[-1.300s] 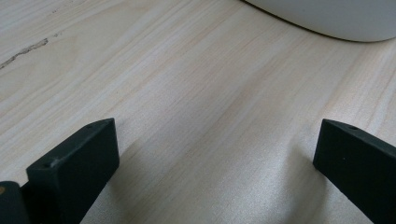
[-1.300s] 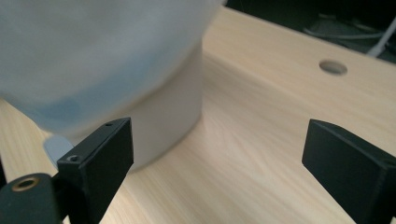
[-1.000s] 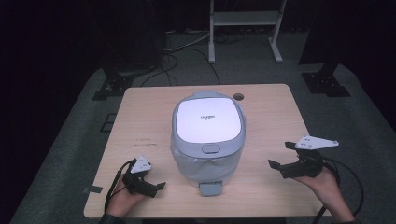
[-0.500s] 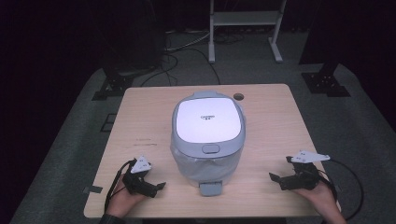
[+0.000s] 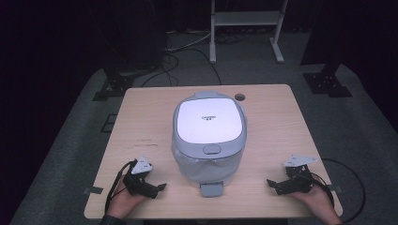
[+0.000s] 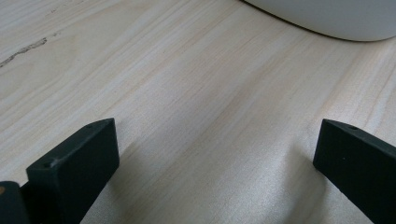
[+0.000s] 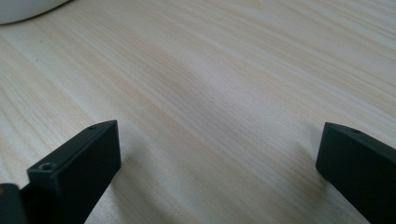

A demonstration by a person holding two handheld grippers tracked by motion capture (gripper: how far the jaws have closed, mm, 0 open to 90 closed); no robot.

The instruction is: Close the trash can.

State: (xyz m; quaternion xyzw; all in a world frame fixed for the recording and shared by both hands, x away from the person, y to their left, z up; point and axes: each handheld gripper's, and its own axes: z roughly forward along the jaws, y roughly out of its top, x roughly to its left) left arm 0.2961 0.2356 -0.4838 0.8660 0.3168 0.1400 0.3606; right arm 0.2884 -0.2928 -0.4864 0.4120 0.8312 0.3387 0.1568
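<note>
A grey-and-white rice cooker [image 5: 209, 140] stood near the centre of the wooden surface [image 5: 277, 122], lid down, with its latch button facing 6 o'clock toward the person. A grey tab [image 5: 210, 189] projected from its base at 6 o'clock and lay on the surface. A round cable hole [image 5: 240, 97] was cut in the surface at about 1 o'clock from the cooker, just beside its rear corner.

The left gripper [image 5: 157, 187] rested low on the surface at roughly 8 o'clock from the cooker, near it but apart, held in the person's left hand [image 5: 124, 202]. In the left gripper view its fingers [image 6: 74, 163] were spread wide with bare wood between them, and the cooker's white wall [image 6: 327, 18] lay beyond at 1 o'clock, not touched.

The right gripper [image 5: 273, 184] sat at about 4 o'clock from the cooker, near the front edge and apart from it, held in the right hand [image 5: 317, 201]. In the right gripper view its fingers [image 7: 77, 161] were likewise wide apart and held nothing; a sliver of the cooker [image 7: 23, 9] appeared at 11 o'clock.

A cable [image 5: 349, 187] looped from the right gripper past the surface's edge. A pale metal stand [image 5: 246, 18] stood on the floor at 12 o'clock.
</note>
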